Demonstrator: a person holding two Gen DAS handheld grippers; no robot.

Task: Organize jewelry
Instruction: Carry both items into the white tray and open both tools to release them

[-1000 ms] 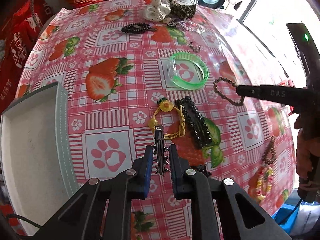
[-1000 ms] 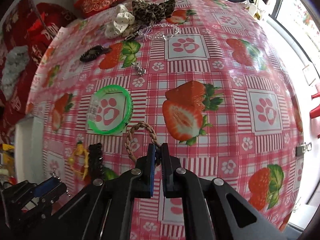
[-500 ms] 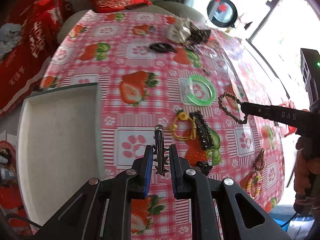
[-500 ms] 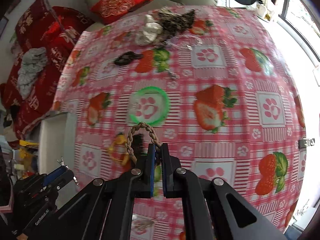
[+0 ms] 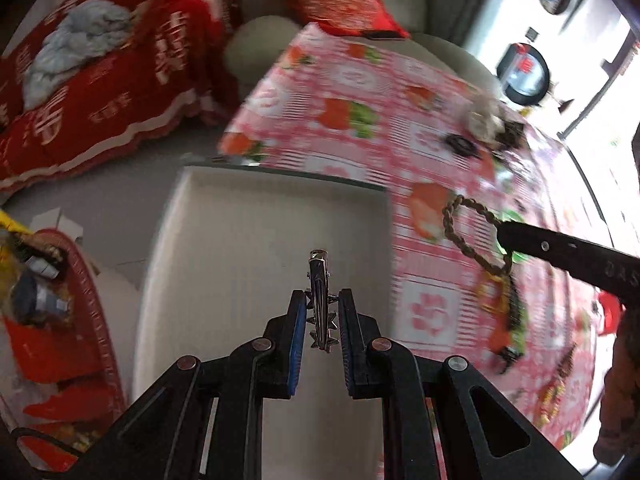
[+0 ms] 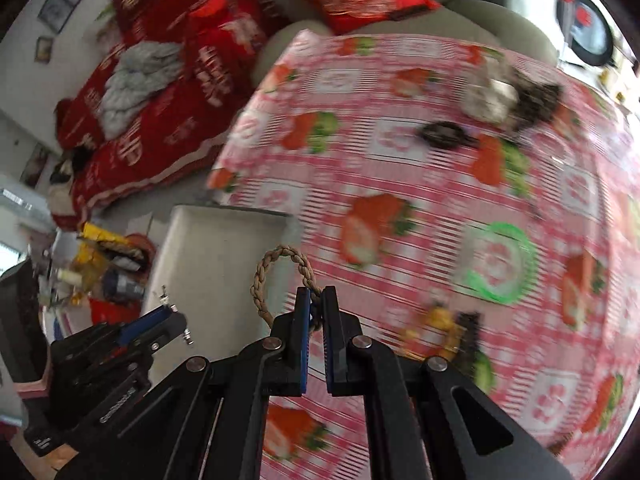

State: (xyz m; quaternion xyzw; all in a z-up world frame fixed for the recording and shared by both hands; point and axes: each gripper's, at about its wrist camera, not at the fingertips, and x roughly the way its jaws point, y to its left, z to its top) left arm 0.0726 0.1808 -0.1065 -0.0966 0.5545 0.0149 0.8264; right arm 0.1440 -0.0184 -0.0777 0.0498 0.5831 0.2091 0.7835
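Note:
My left gripper (image 5: pixel 319 312) is shut on a dark spiked metal hair clip (image 5: pixel 318 286) and holds it over the white tray (image 5: pixel 248 240). My right gripper (image 6: pixel 316 304) is shut on a braided tan rope bracelet (image 6: pixel 280 272), held in the air at the tray's (image 6: pixel 208 248) right edge. The bracelet also shows in the left wrist view (image 5: pixel 468 232), to the right of the tray. The left gripper shows at lower left in the right wrist view (image 6: pixel 168 320).
On the strawberry tablecloth (image 6: pixel 420 168) lie a green bangle (image 6: pixel 496 264), a yellow hair tie with a black clip (image 6: pixel 448 320), a black hair tie (image 6: pixel 440 134) and scrunchies (image 6: pixel 504 96). A red basket (image 5: pixel 52 312) stands left of the tray; a red-draped sofa (image 5: pixel 100 80) stands behind.
Both grippers have swung left with their items. The left one now hangs over the tray, and the right one has come to the tray's right edge.

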